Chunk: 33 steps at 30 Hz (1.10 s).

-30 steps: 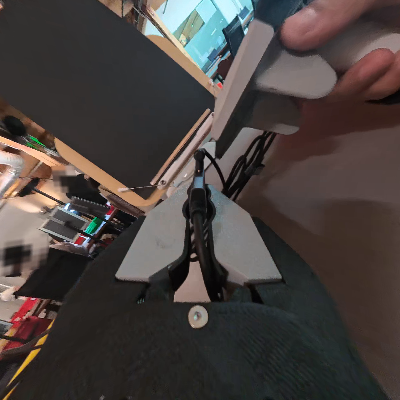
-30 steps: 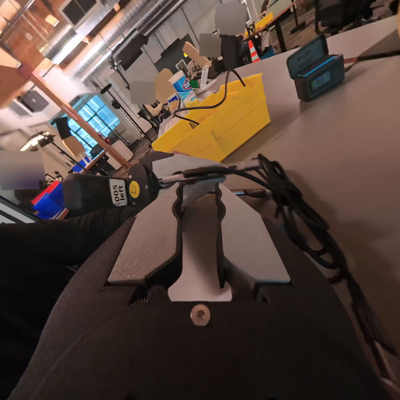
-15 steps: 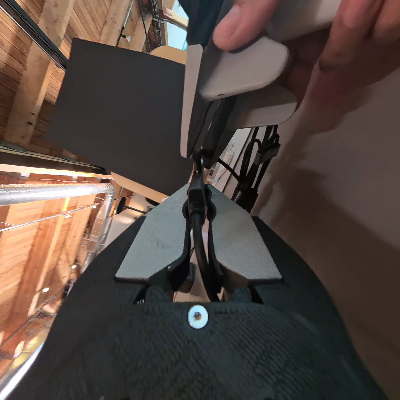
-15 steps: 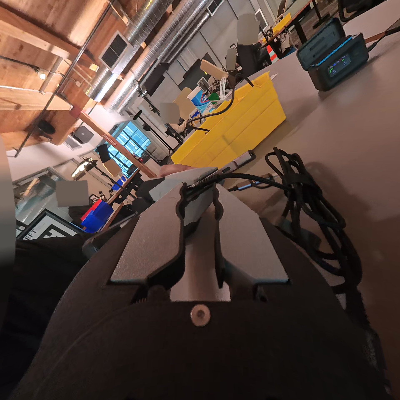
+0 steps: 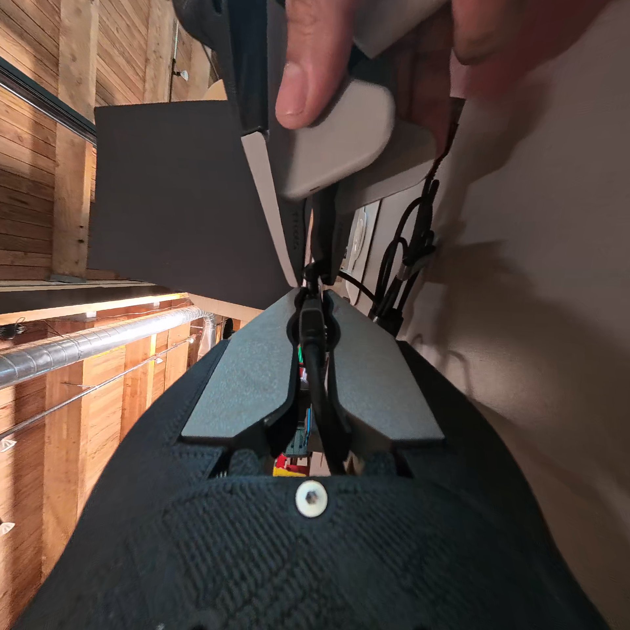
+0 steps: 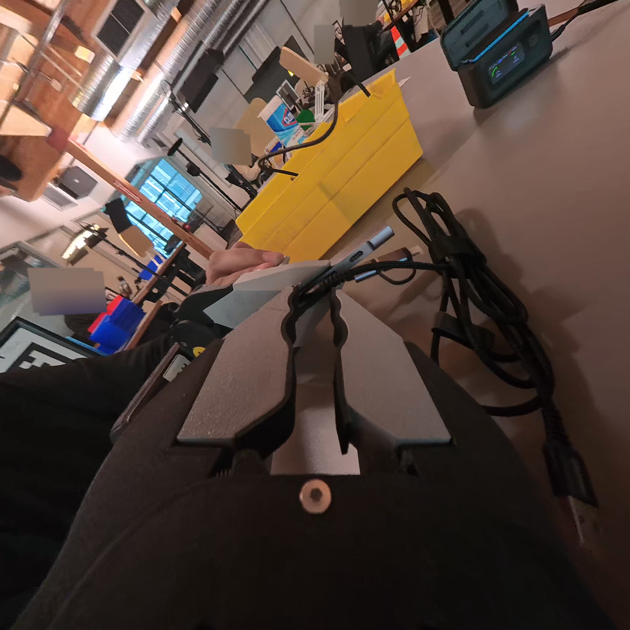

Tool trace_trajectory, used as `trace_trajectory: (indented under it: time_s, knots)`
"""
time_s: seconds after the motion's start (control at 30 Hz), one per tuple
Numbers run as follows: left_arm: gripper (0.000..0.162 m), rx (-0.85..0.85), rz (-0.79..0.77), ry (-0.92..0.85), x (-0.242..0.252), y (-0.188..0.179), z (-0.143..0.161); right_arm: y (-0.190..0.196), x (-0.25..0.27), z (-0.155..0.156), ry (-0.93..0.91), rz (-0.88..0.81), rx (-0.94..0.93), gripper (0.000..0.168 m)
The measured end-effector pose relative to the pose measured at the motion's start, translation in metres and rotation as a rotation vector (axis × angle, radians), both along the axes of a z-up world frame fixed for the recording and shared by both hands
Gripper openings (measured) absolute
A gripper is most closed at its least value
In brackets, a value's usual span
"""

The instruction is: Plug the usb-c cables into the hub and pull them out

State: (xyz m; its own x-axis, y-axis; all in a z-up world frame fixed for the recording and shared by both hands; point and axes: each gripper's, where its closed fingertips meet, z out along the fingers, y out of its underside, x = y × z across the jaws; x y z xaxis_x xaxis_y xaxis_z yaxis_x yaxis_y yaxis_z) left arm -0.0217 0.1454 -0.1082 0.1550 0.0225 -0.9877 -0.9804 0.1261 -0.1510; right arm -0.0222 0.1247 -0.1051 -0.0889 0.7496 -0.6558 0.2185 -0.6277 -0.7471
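My left gripper (image 5: 312, 296) is shut on the plug end of a black usb-c cable (image 5: 312, 320), held up off the grey table (image 6: 545, 170). My right gripper (image 6: 312, 295) meets it tip to tip. Its fingers stand a narrow gap apart, and the cable's ribbed end (image 6: 325, 281) fills that gap at the tips. The left wrist view shows the right gripper (image 5: 315, 276) and the hand (image 5: 306, 68) holding it from the front. From the tips the cable runs to a black cable bundle (image 6: 477, 306) on the table. The slim grey hub (image 6: 370, 242) lies just beyond, with an empty port facing me.
A loose grey-tipped plug (image 6: 364, 278) lies beside the hub. A yellow bin (image 6: 341, 180) stands behind it, and a dark open case with a lit screen (image 6: 494, 58) stands at the far right. A black panel (image 5: 170, 187) rises at the left of the left wrist view. My two grippers' fingertips are within a few centimetres of each other.
Both grippers have rolled and come together until their tips meet over the cable. The gap between the right gripper's fingers has narrowed. The hub has come into the right wrist view.
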Motion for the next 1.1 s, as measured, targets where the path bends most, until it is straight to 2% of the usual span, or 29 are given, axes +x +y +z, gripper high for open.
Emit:
trace_trajectory:
  time_s: [0.47,1.1]
  knots:
    - [0.008,-0.028,0.002,-0.017,-0.0008,0.0018,-0.0033,0.0016,0.0011,-0.0041,-0.024,-0.003,0.025,0.012]
    - [0.007,-0.012,0.002,0.014,0.0007,-0.0001,-0.0033,-0.0003,0.0026,-0.0051,0.01,0.007,-0.048,0.014]
